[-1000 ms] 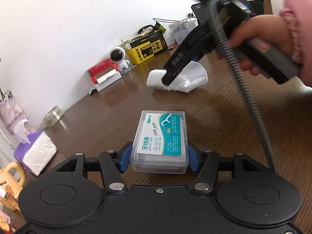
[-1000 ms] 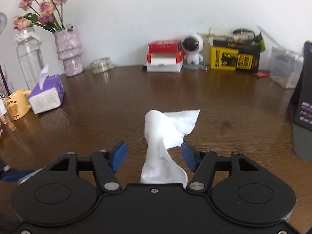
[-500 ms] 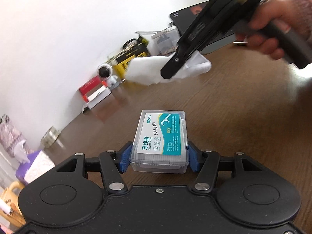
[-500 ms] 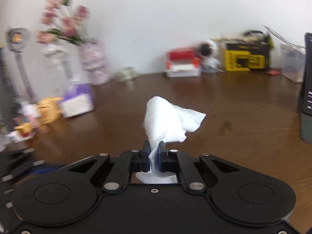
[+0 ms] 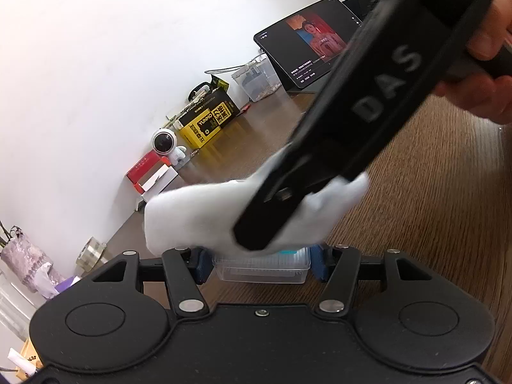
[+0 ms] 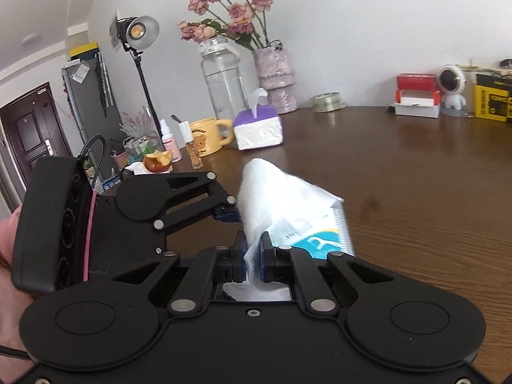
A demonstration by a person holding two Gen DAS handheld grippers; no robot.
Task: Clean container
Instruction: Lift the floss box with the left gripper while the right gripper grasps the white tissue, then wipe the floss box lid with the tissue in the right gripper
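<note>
A clear plastic floss-pick box (image 5: 260, 267) with a teal and white label sits between the blue pads of my left gripper (image 5: 260, 264), which is shut on it. A white wipe (image 5: 192, 217) lies over the box's lid and hides most of the label. My right gripper (image 6: 254, 257) is shut on that white wipe (image 6: 275, 204), and in the left wrist view its black body reaches down from the upper right onto the box. In the right wrist view the box (image 6: 323, 236) shows just right of the wipe, with the left gripper (image 6: 228, 211) at its far side.
Brown wooden table (image 6: 400, 166). Along the wall stand a tablet (image 5: 307, 51), a clear bin (image 5: 256, 78), a yellow and black box (image 5: 206, 121), a small astronaut figure (image 5: 166, 144) and a red and white box (image 5: 150, 176). A tissue box (image 6: 257, 131), yellow mug (image 6: 208, 136), tape roll (image 6: 328, 102), water bottle and flower vase are at the left.
The right gripper closed on the wipe, lifted it off the table and carried it over onto the floss box. The left gripper kept its grip on the box.
</note>
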